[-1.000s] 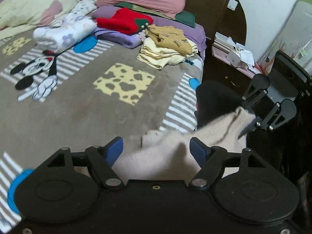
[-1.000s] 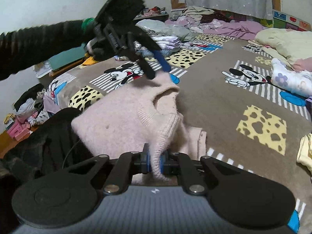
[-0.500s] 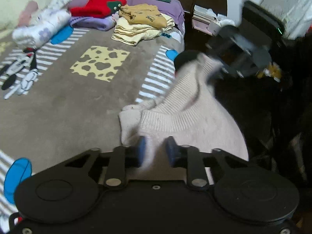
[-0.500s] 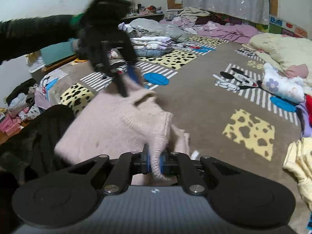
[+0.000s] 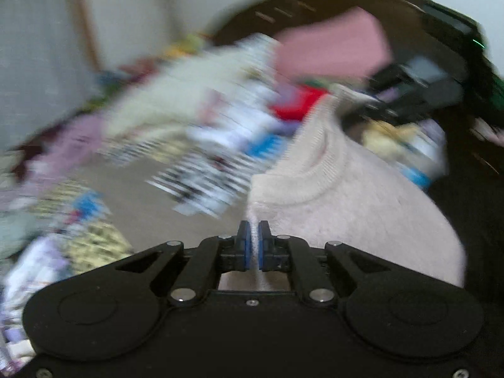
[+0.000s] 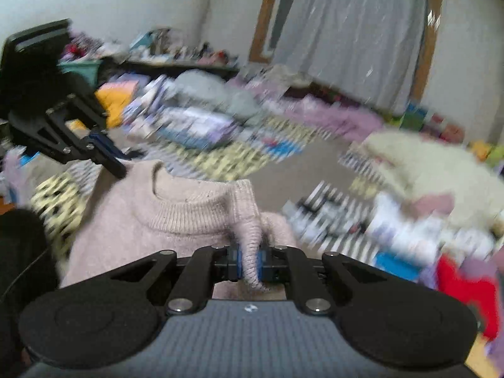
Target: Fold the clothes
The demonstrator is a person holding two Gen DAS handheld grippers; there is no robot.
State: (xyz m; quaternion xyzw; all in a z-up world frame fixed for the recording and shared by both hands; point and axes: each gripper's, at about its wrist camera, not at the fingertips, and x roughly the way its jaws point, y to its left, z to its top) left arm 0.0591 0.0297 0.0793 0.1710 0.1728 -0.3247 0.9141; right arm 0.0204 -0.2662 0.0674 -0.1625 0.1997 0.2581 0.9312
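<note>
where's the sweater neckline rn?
Pink sweater hangs between both grippers: right gripper pinches the collar's right end, left gripper the other shoulder, above the bed.

Motion blur smears the bedding and clothes piles beyond recognition.

Left gripper: blue pads nearly together, pinching fabric. Right gripper: jaws clamped on fabric. Both held level, side by side, pointing forward.

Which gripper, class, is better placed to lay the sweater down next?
Neither alone: left gripper and right gripper each pinch the pink sweater beside its collar, so both lower together.
</note>
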